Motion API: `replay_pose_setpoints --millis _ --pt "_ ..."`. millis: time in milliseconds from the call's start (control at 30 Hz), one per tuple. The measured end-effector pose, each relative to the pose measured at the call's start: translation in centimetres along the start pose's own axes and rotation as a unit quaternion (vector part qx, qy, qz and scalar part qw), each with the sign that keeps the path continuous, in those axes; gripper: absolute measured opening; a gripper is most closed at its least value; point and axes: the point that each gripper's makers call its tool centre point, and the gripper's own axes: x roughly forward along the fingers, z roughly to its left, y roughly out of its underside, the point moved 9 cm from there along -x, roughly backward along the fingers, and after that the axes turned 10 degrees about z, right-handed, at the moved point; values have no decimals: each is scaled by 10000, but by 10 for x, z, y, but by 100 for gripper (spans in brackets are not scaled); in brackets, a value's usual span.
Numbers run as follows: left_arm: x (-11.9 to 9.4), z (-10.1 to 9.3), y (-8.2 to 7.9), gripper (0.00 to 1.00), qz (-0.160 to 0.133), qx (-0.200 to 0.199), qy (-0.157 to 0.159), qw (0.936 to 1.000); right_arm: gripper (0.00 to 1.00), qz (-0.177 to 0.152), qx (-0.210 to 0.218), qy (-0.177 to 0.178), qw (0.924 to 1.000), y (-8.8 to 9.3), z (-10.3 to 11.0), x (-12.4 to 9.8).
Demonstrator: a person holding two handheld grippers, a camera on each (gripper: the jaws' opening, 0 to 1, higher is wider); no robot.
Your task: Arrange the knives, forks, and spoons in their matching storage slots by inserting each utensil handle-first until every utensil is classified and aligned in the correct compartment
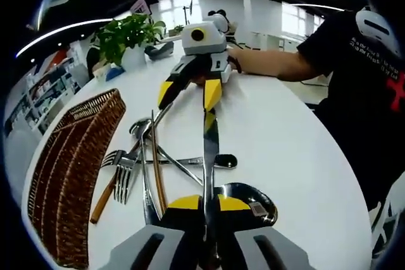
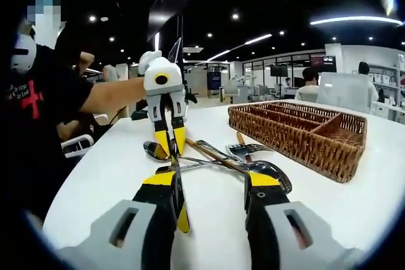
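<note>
Between our left gripper's (image 1: 209, 205) jaws, closest to us, lies a knife (image 1: 211, 140); the jaws are pinched on its handle end, and its blade runs away towards the right gripper (image 1: 190, 93). That gripper's jaws stand apart, with the blade tip at or between them; in the right gripper view (image 2: 212, 181) the wide gap is plain, though we cannot tell whether either jaw touches the steel. We judge the knife stiff, fairly light and slick, apt to twist in a narrow pinch, so we would hold the thicker handle, not the polished blade.

Just beside it the pile (image 1: 149, 156) lies tangled: forks (image 1: 123, 169), a wooden-handled piece (image 1: 107, 194), a spoon (image 1: 243, 197) under the knife. Crossed handles may drag their neighbours when one is lifted.

Further left sits the wicker tray (image 1: 76, 156), its slots (image 2: 297, 121) long and open-topped, near the pile but apart from it.

Beneath everything the white table (image 1: 278, 137) looks smooth and glossy, so metal may skate on it. Beyond stand a potted plant (image 1: 130, 36), desks, and ceiling lights in an open office.
</note>
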Motion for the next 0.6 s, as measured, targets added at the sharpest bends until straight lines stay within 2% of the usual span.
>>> replay_pose_setpoints --millis 333,600 --pt "-6 3 0 5 113 -21 -247 9996 44 0 52 -96 9999 0 1 0" --pt "-12 3 -6 4 12 84 -444 9990 44 270 -44 -237 9993 5 7 5"
